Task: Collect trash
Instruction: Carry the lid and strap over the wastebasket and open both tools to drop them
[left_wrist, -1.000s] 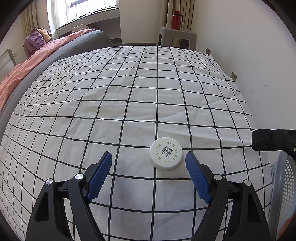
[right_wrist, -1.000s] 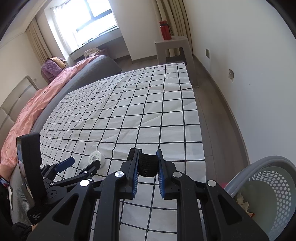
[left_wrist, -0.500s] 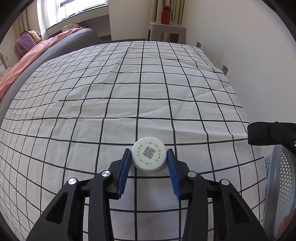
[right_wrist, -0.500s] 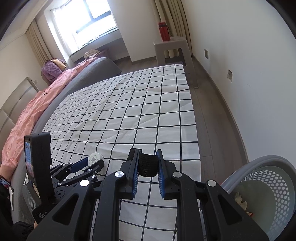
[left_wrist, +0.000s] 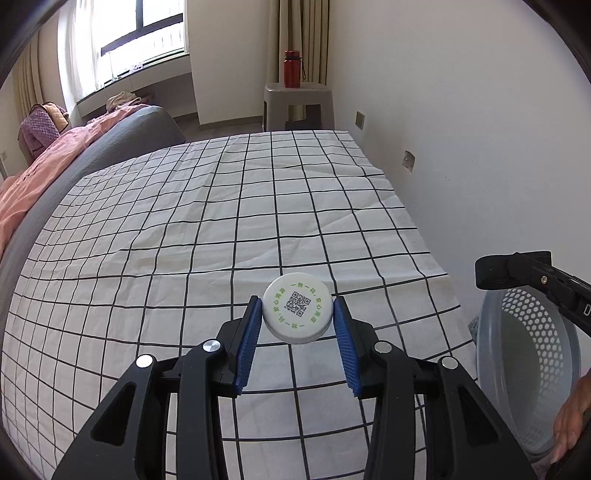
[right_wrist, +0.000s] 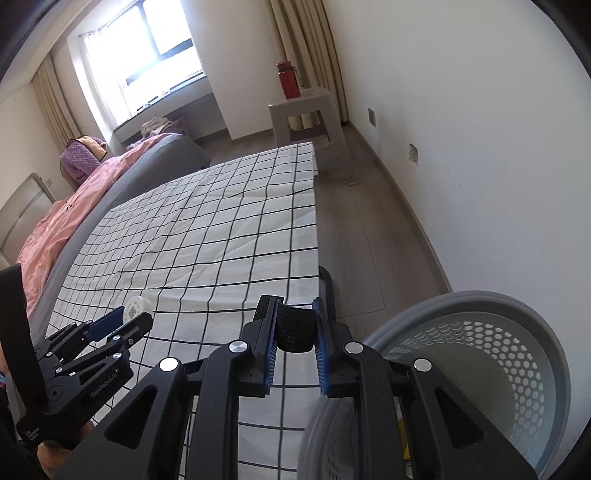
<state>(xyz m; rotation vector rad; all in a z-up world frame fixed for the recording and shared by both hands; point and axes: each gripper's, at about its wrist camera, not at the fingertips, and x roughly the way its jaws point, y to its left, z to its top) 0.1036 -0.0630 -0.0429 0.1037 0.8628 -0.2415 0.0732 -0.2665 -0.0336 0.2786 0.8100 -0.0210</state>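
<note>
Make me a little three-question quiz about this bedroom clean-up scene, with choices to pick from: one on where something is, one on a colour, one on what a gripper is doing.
1. Where does the red water bottle stand?
A. on the grey stool
B. on the bed
C. in the basket

2. What colour is the round cap in the left gripper?
A. black
B. white with green print
C. pink

3. What is the right gripper doing?
A. hanging open
B. shut on nothing
C. shut on a black ribbed cap

Answers:
1 A, the bottle sits on the stool by the curtains.
2 B, its top is white with a code ringed by green characters.
3 C, both blue pads press the dark cap beside the grey perforated basket.
</note>
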